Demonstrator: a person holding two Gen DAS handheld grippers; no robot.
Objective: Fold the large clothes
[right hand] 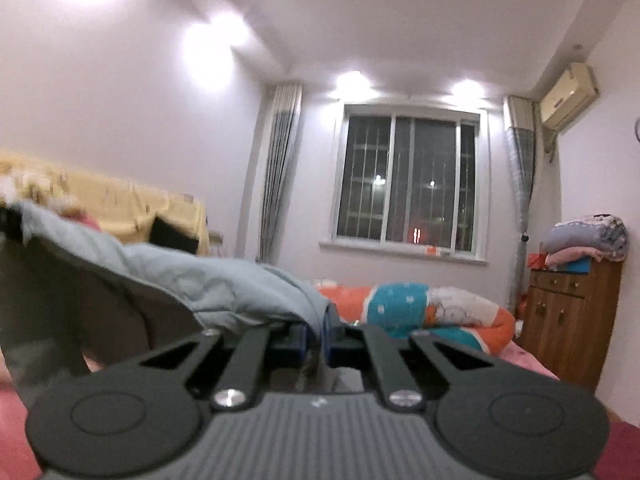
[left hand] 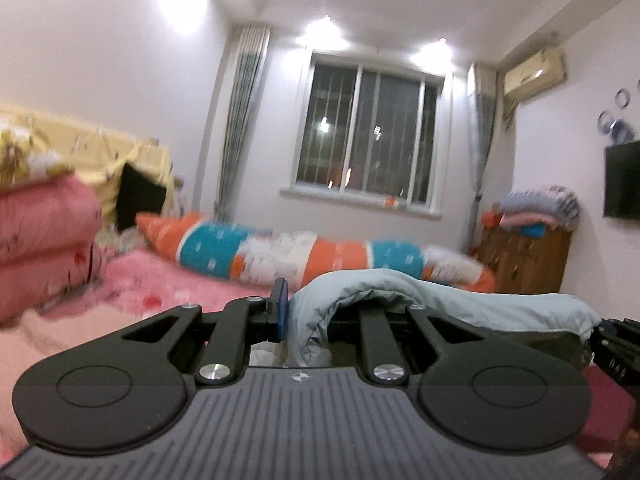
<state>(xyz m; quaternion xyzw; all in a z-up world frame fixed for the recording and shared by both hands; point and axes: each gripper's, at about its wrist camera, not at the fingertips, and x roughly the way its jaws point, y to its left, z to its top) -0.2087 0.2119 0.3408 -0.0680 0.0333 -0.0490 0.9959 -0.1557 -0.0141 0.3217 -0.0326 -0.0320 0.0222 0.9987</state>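
Note:
A large pale grey-blue padded garment (left hand: 460, 300) hangs lifted above the bed, stretched between both grippers. In the left wrist view my left gripper (left hand: 296, 312) is shut on one bunched edge; its left blue pad (left hand: 280, 308) shows, and cloth drapes over the right finger and hides it. In the right wrist view my right gripper (right hand: 318, 334) is shut on the garment (right hand: 192, 276), a fold pinched between its blue pads (right hand: 302, 338). The cloth runs up and left from there, showing its grey lining. The right gripper's black body (left hand: 616, 344) shows at the left view's right edge.
A bed with a pink sheet (left hand: 160, 292) lies below. A rolled orange, teal and white quilt (left hand: 304, 248) lies across its far side, and pink folded quilts (left hand: 40, 240) are stacked at left. A wooden cabinet (left hand: 528, 256) with folded blankets stands at right, beside a wall television (left hand: 624, 180).

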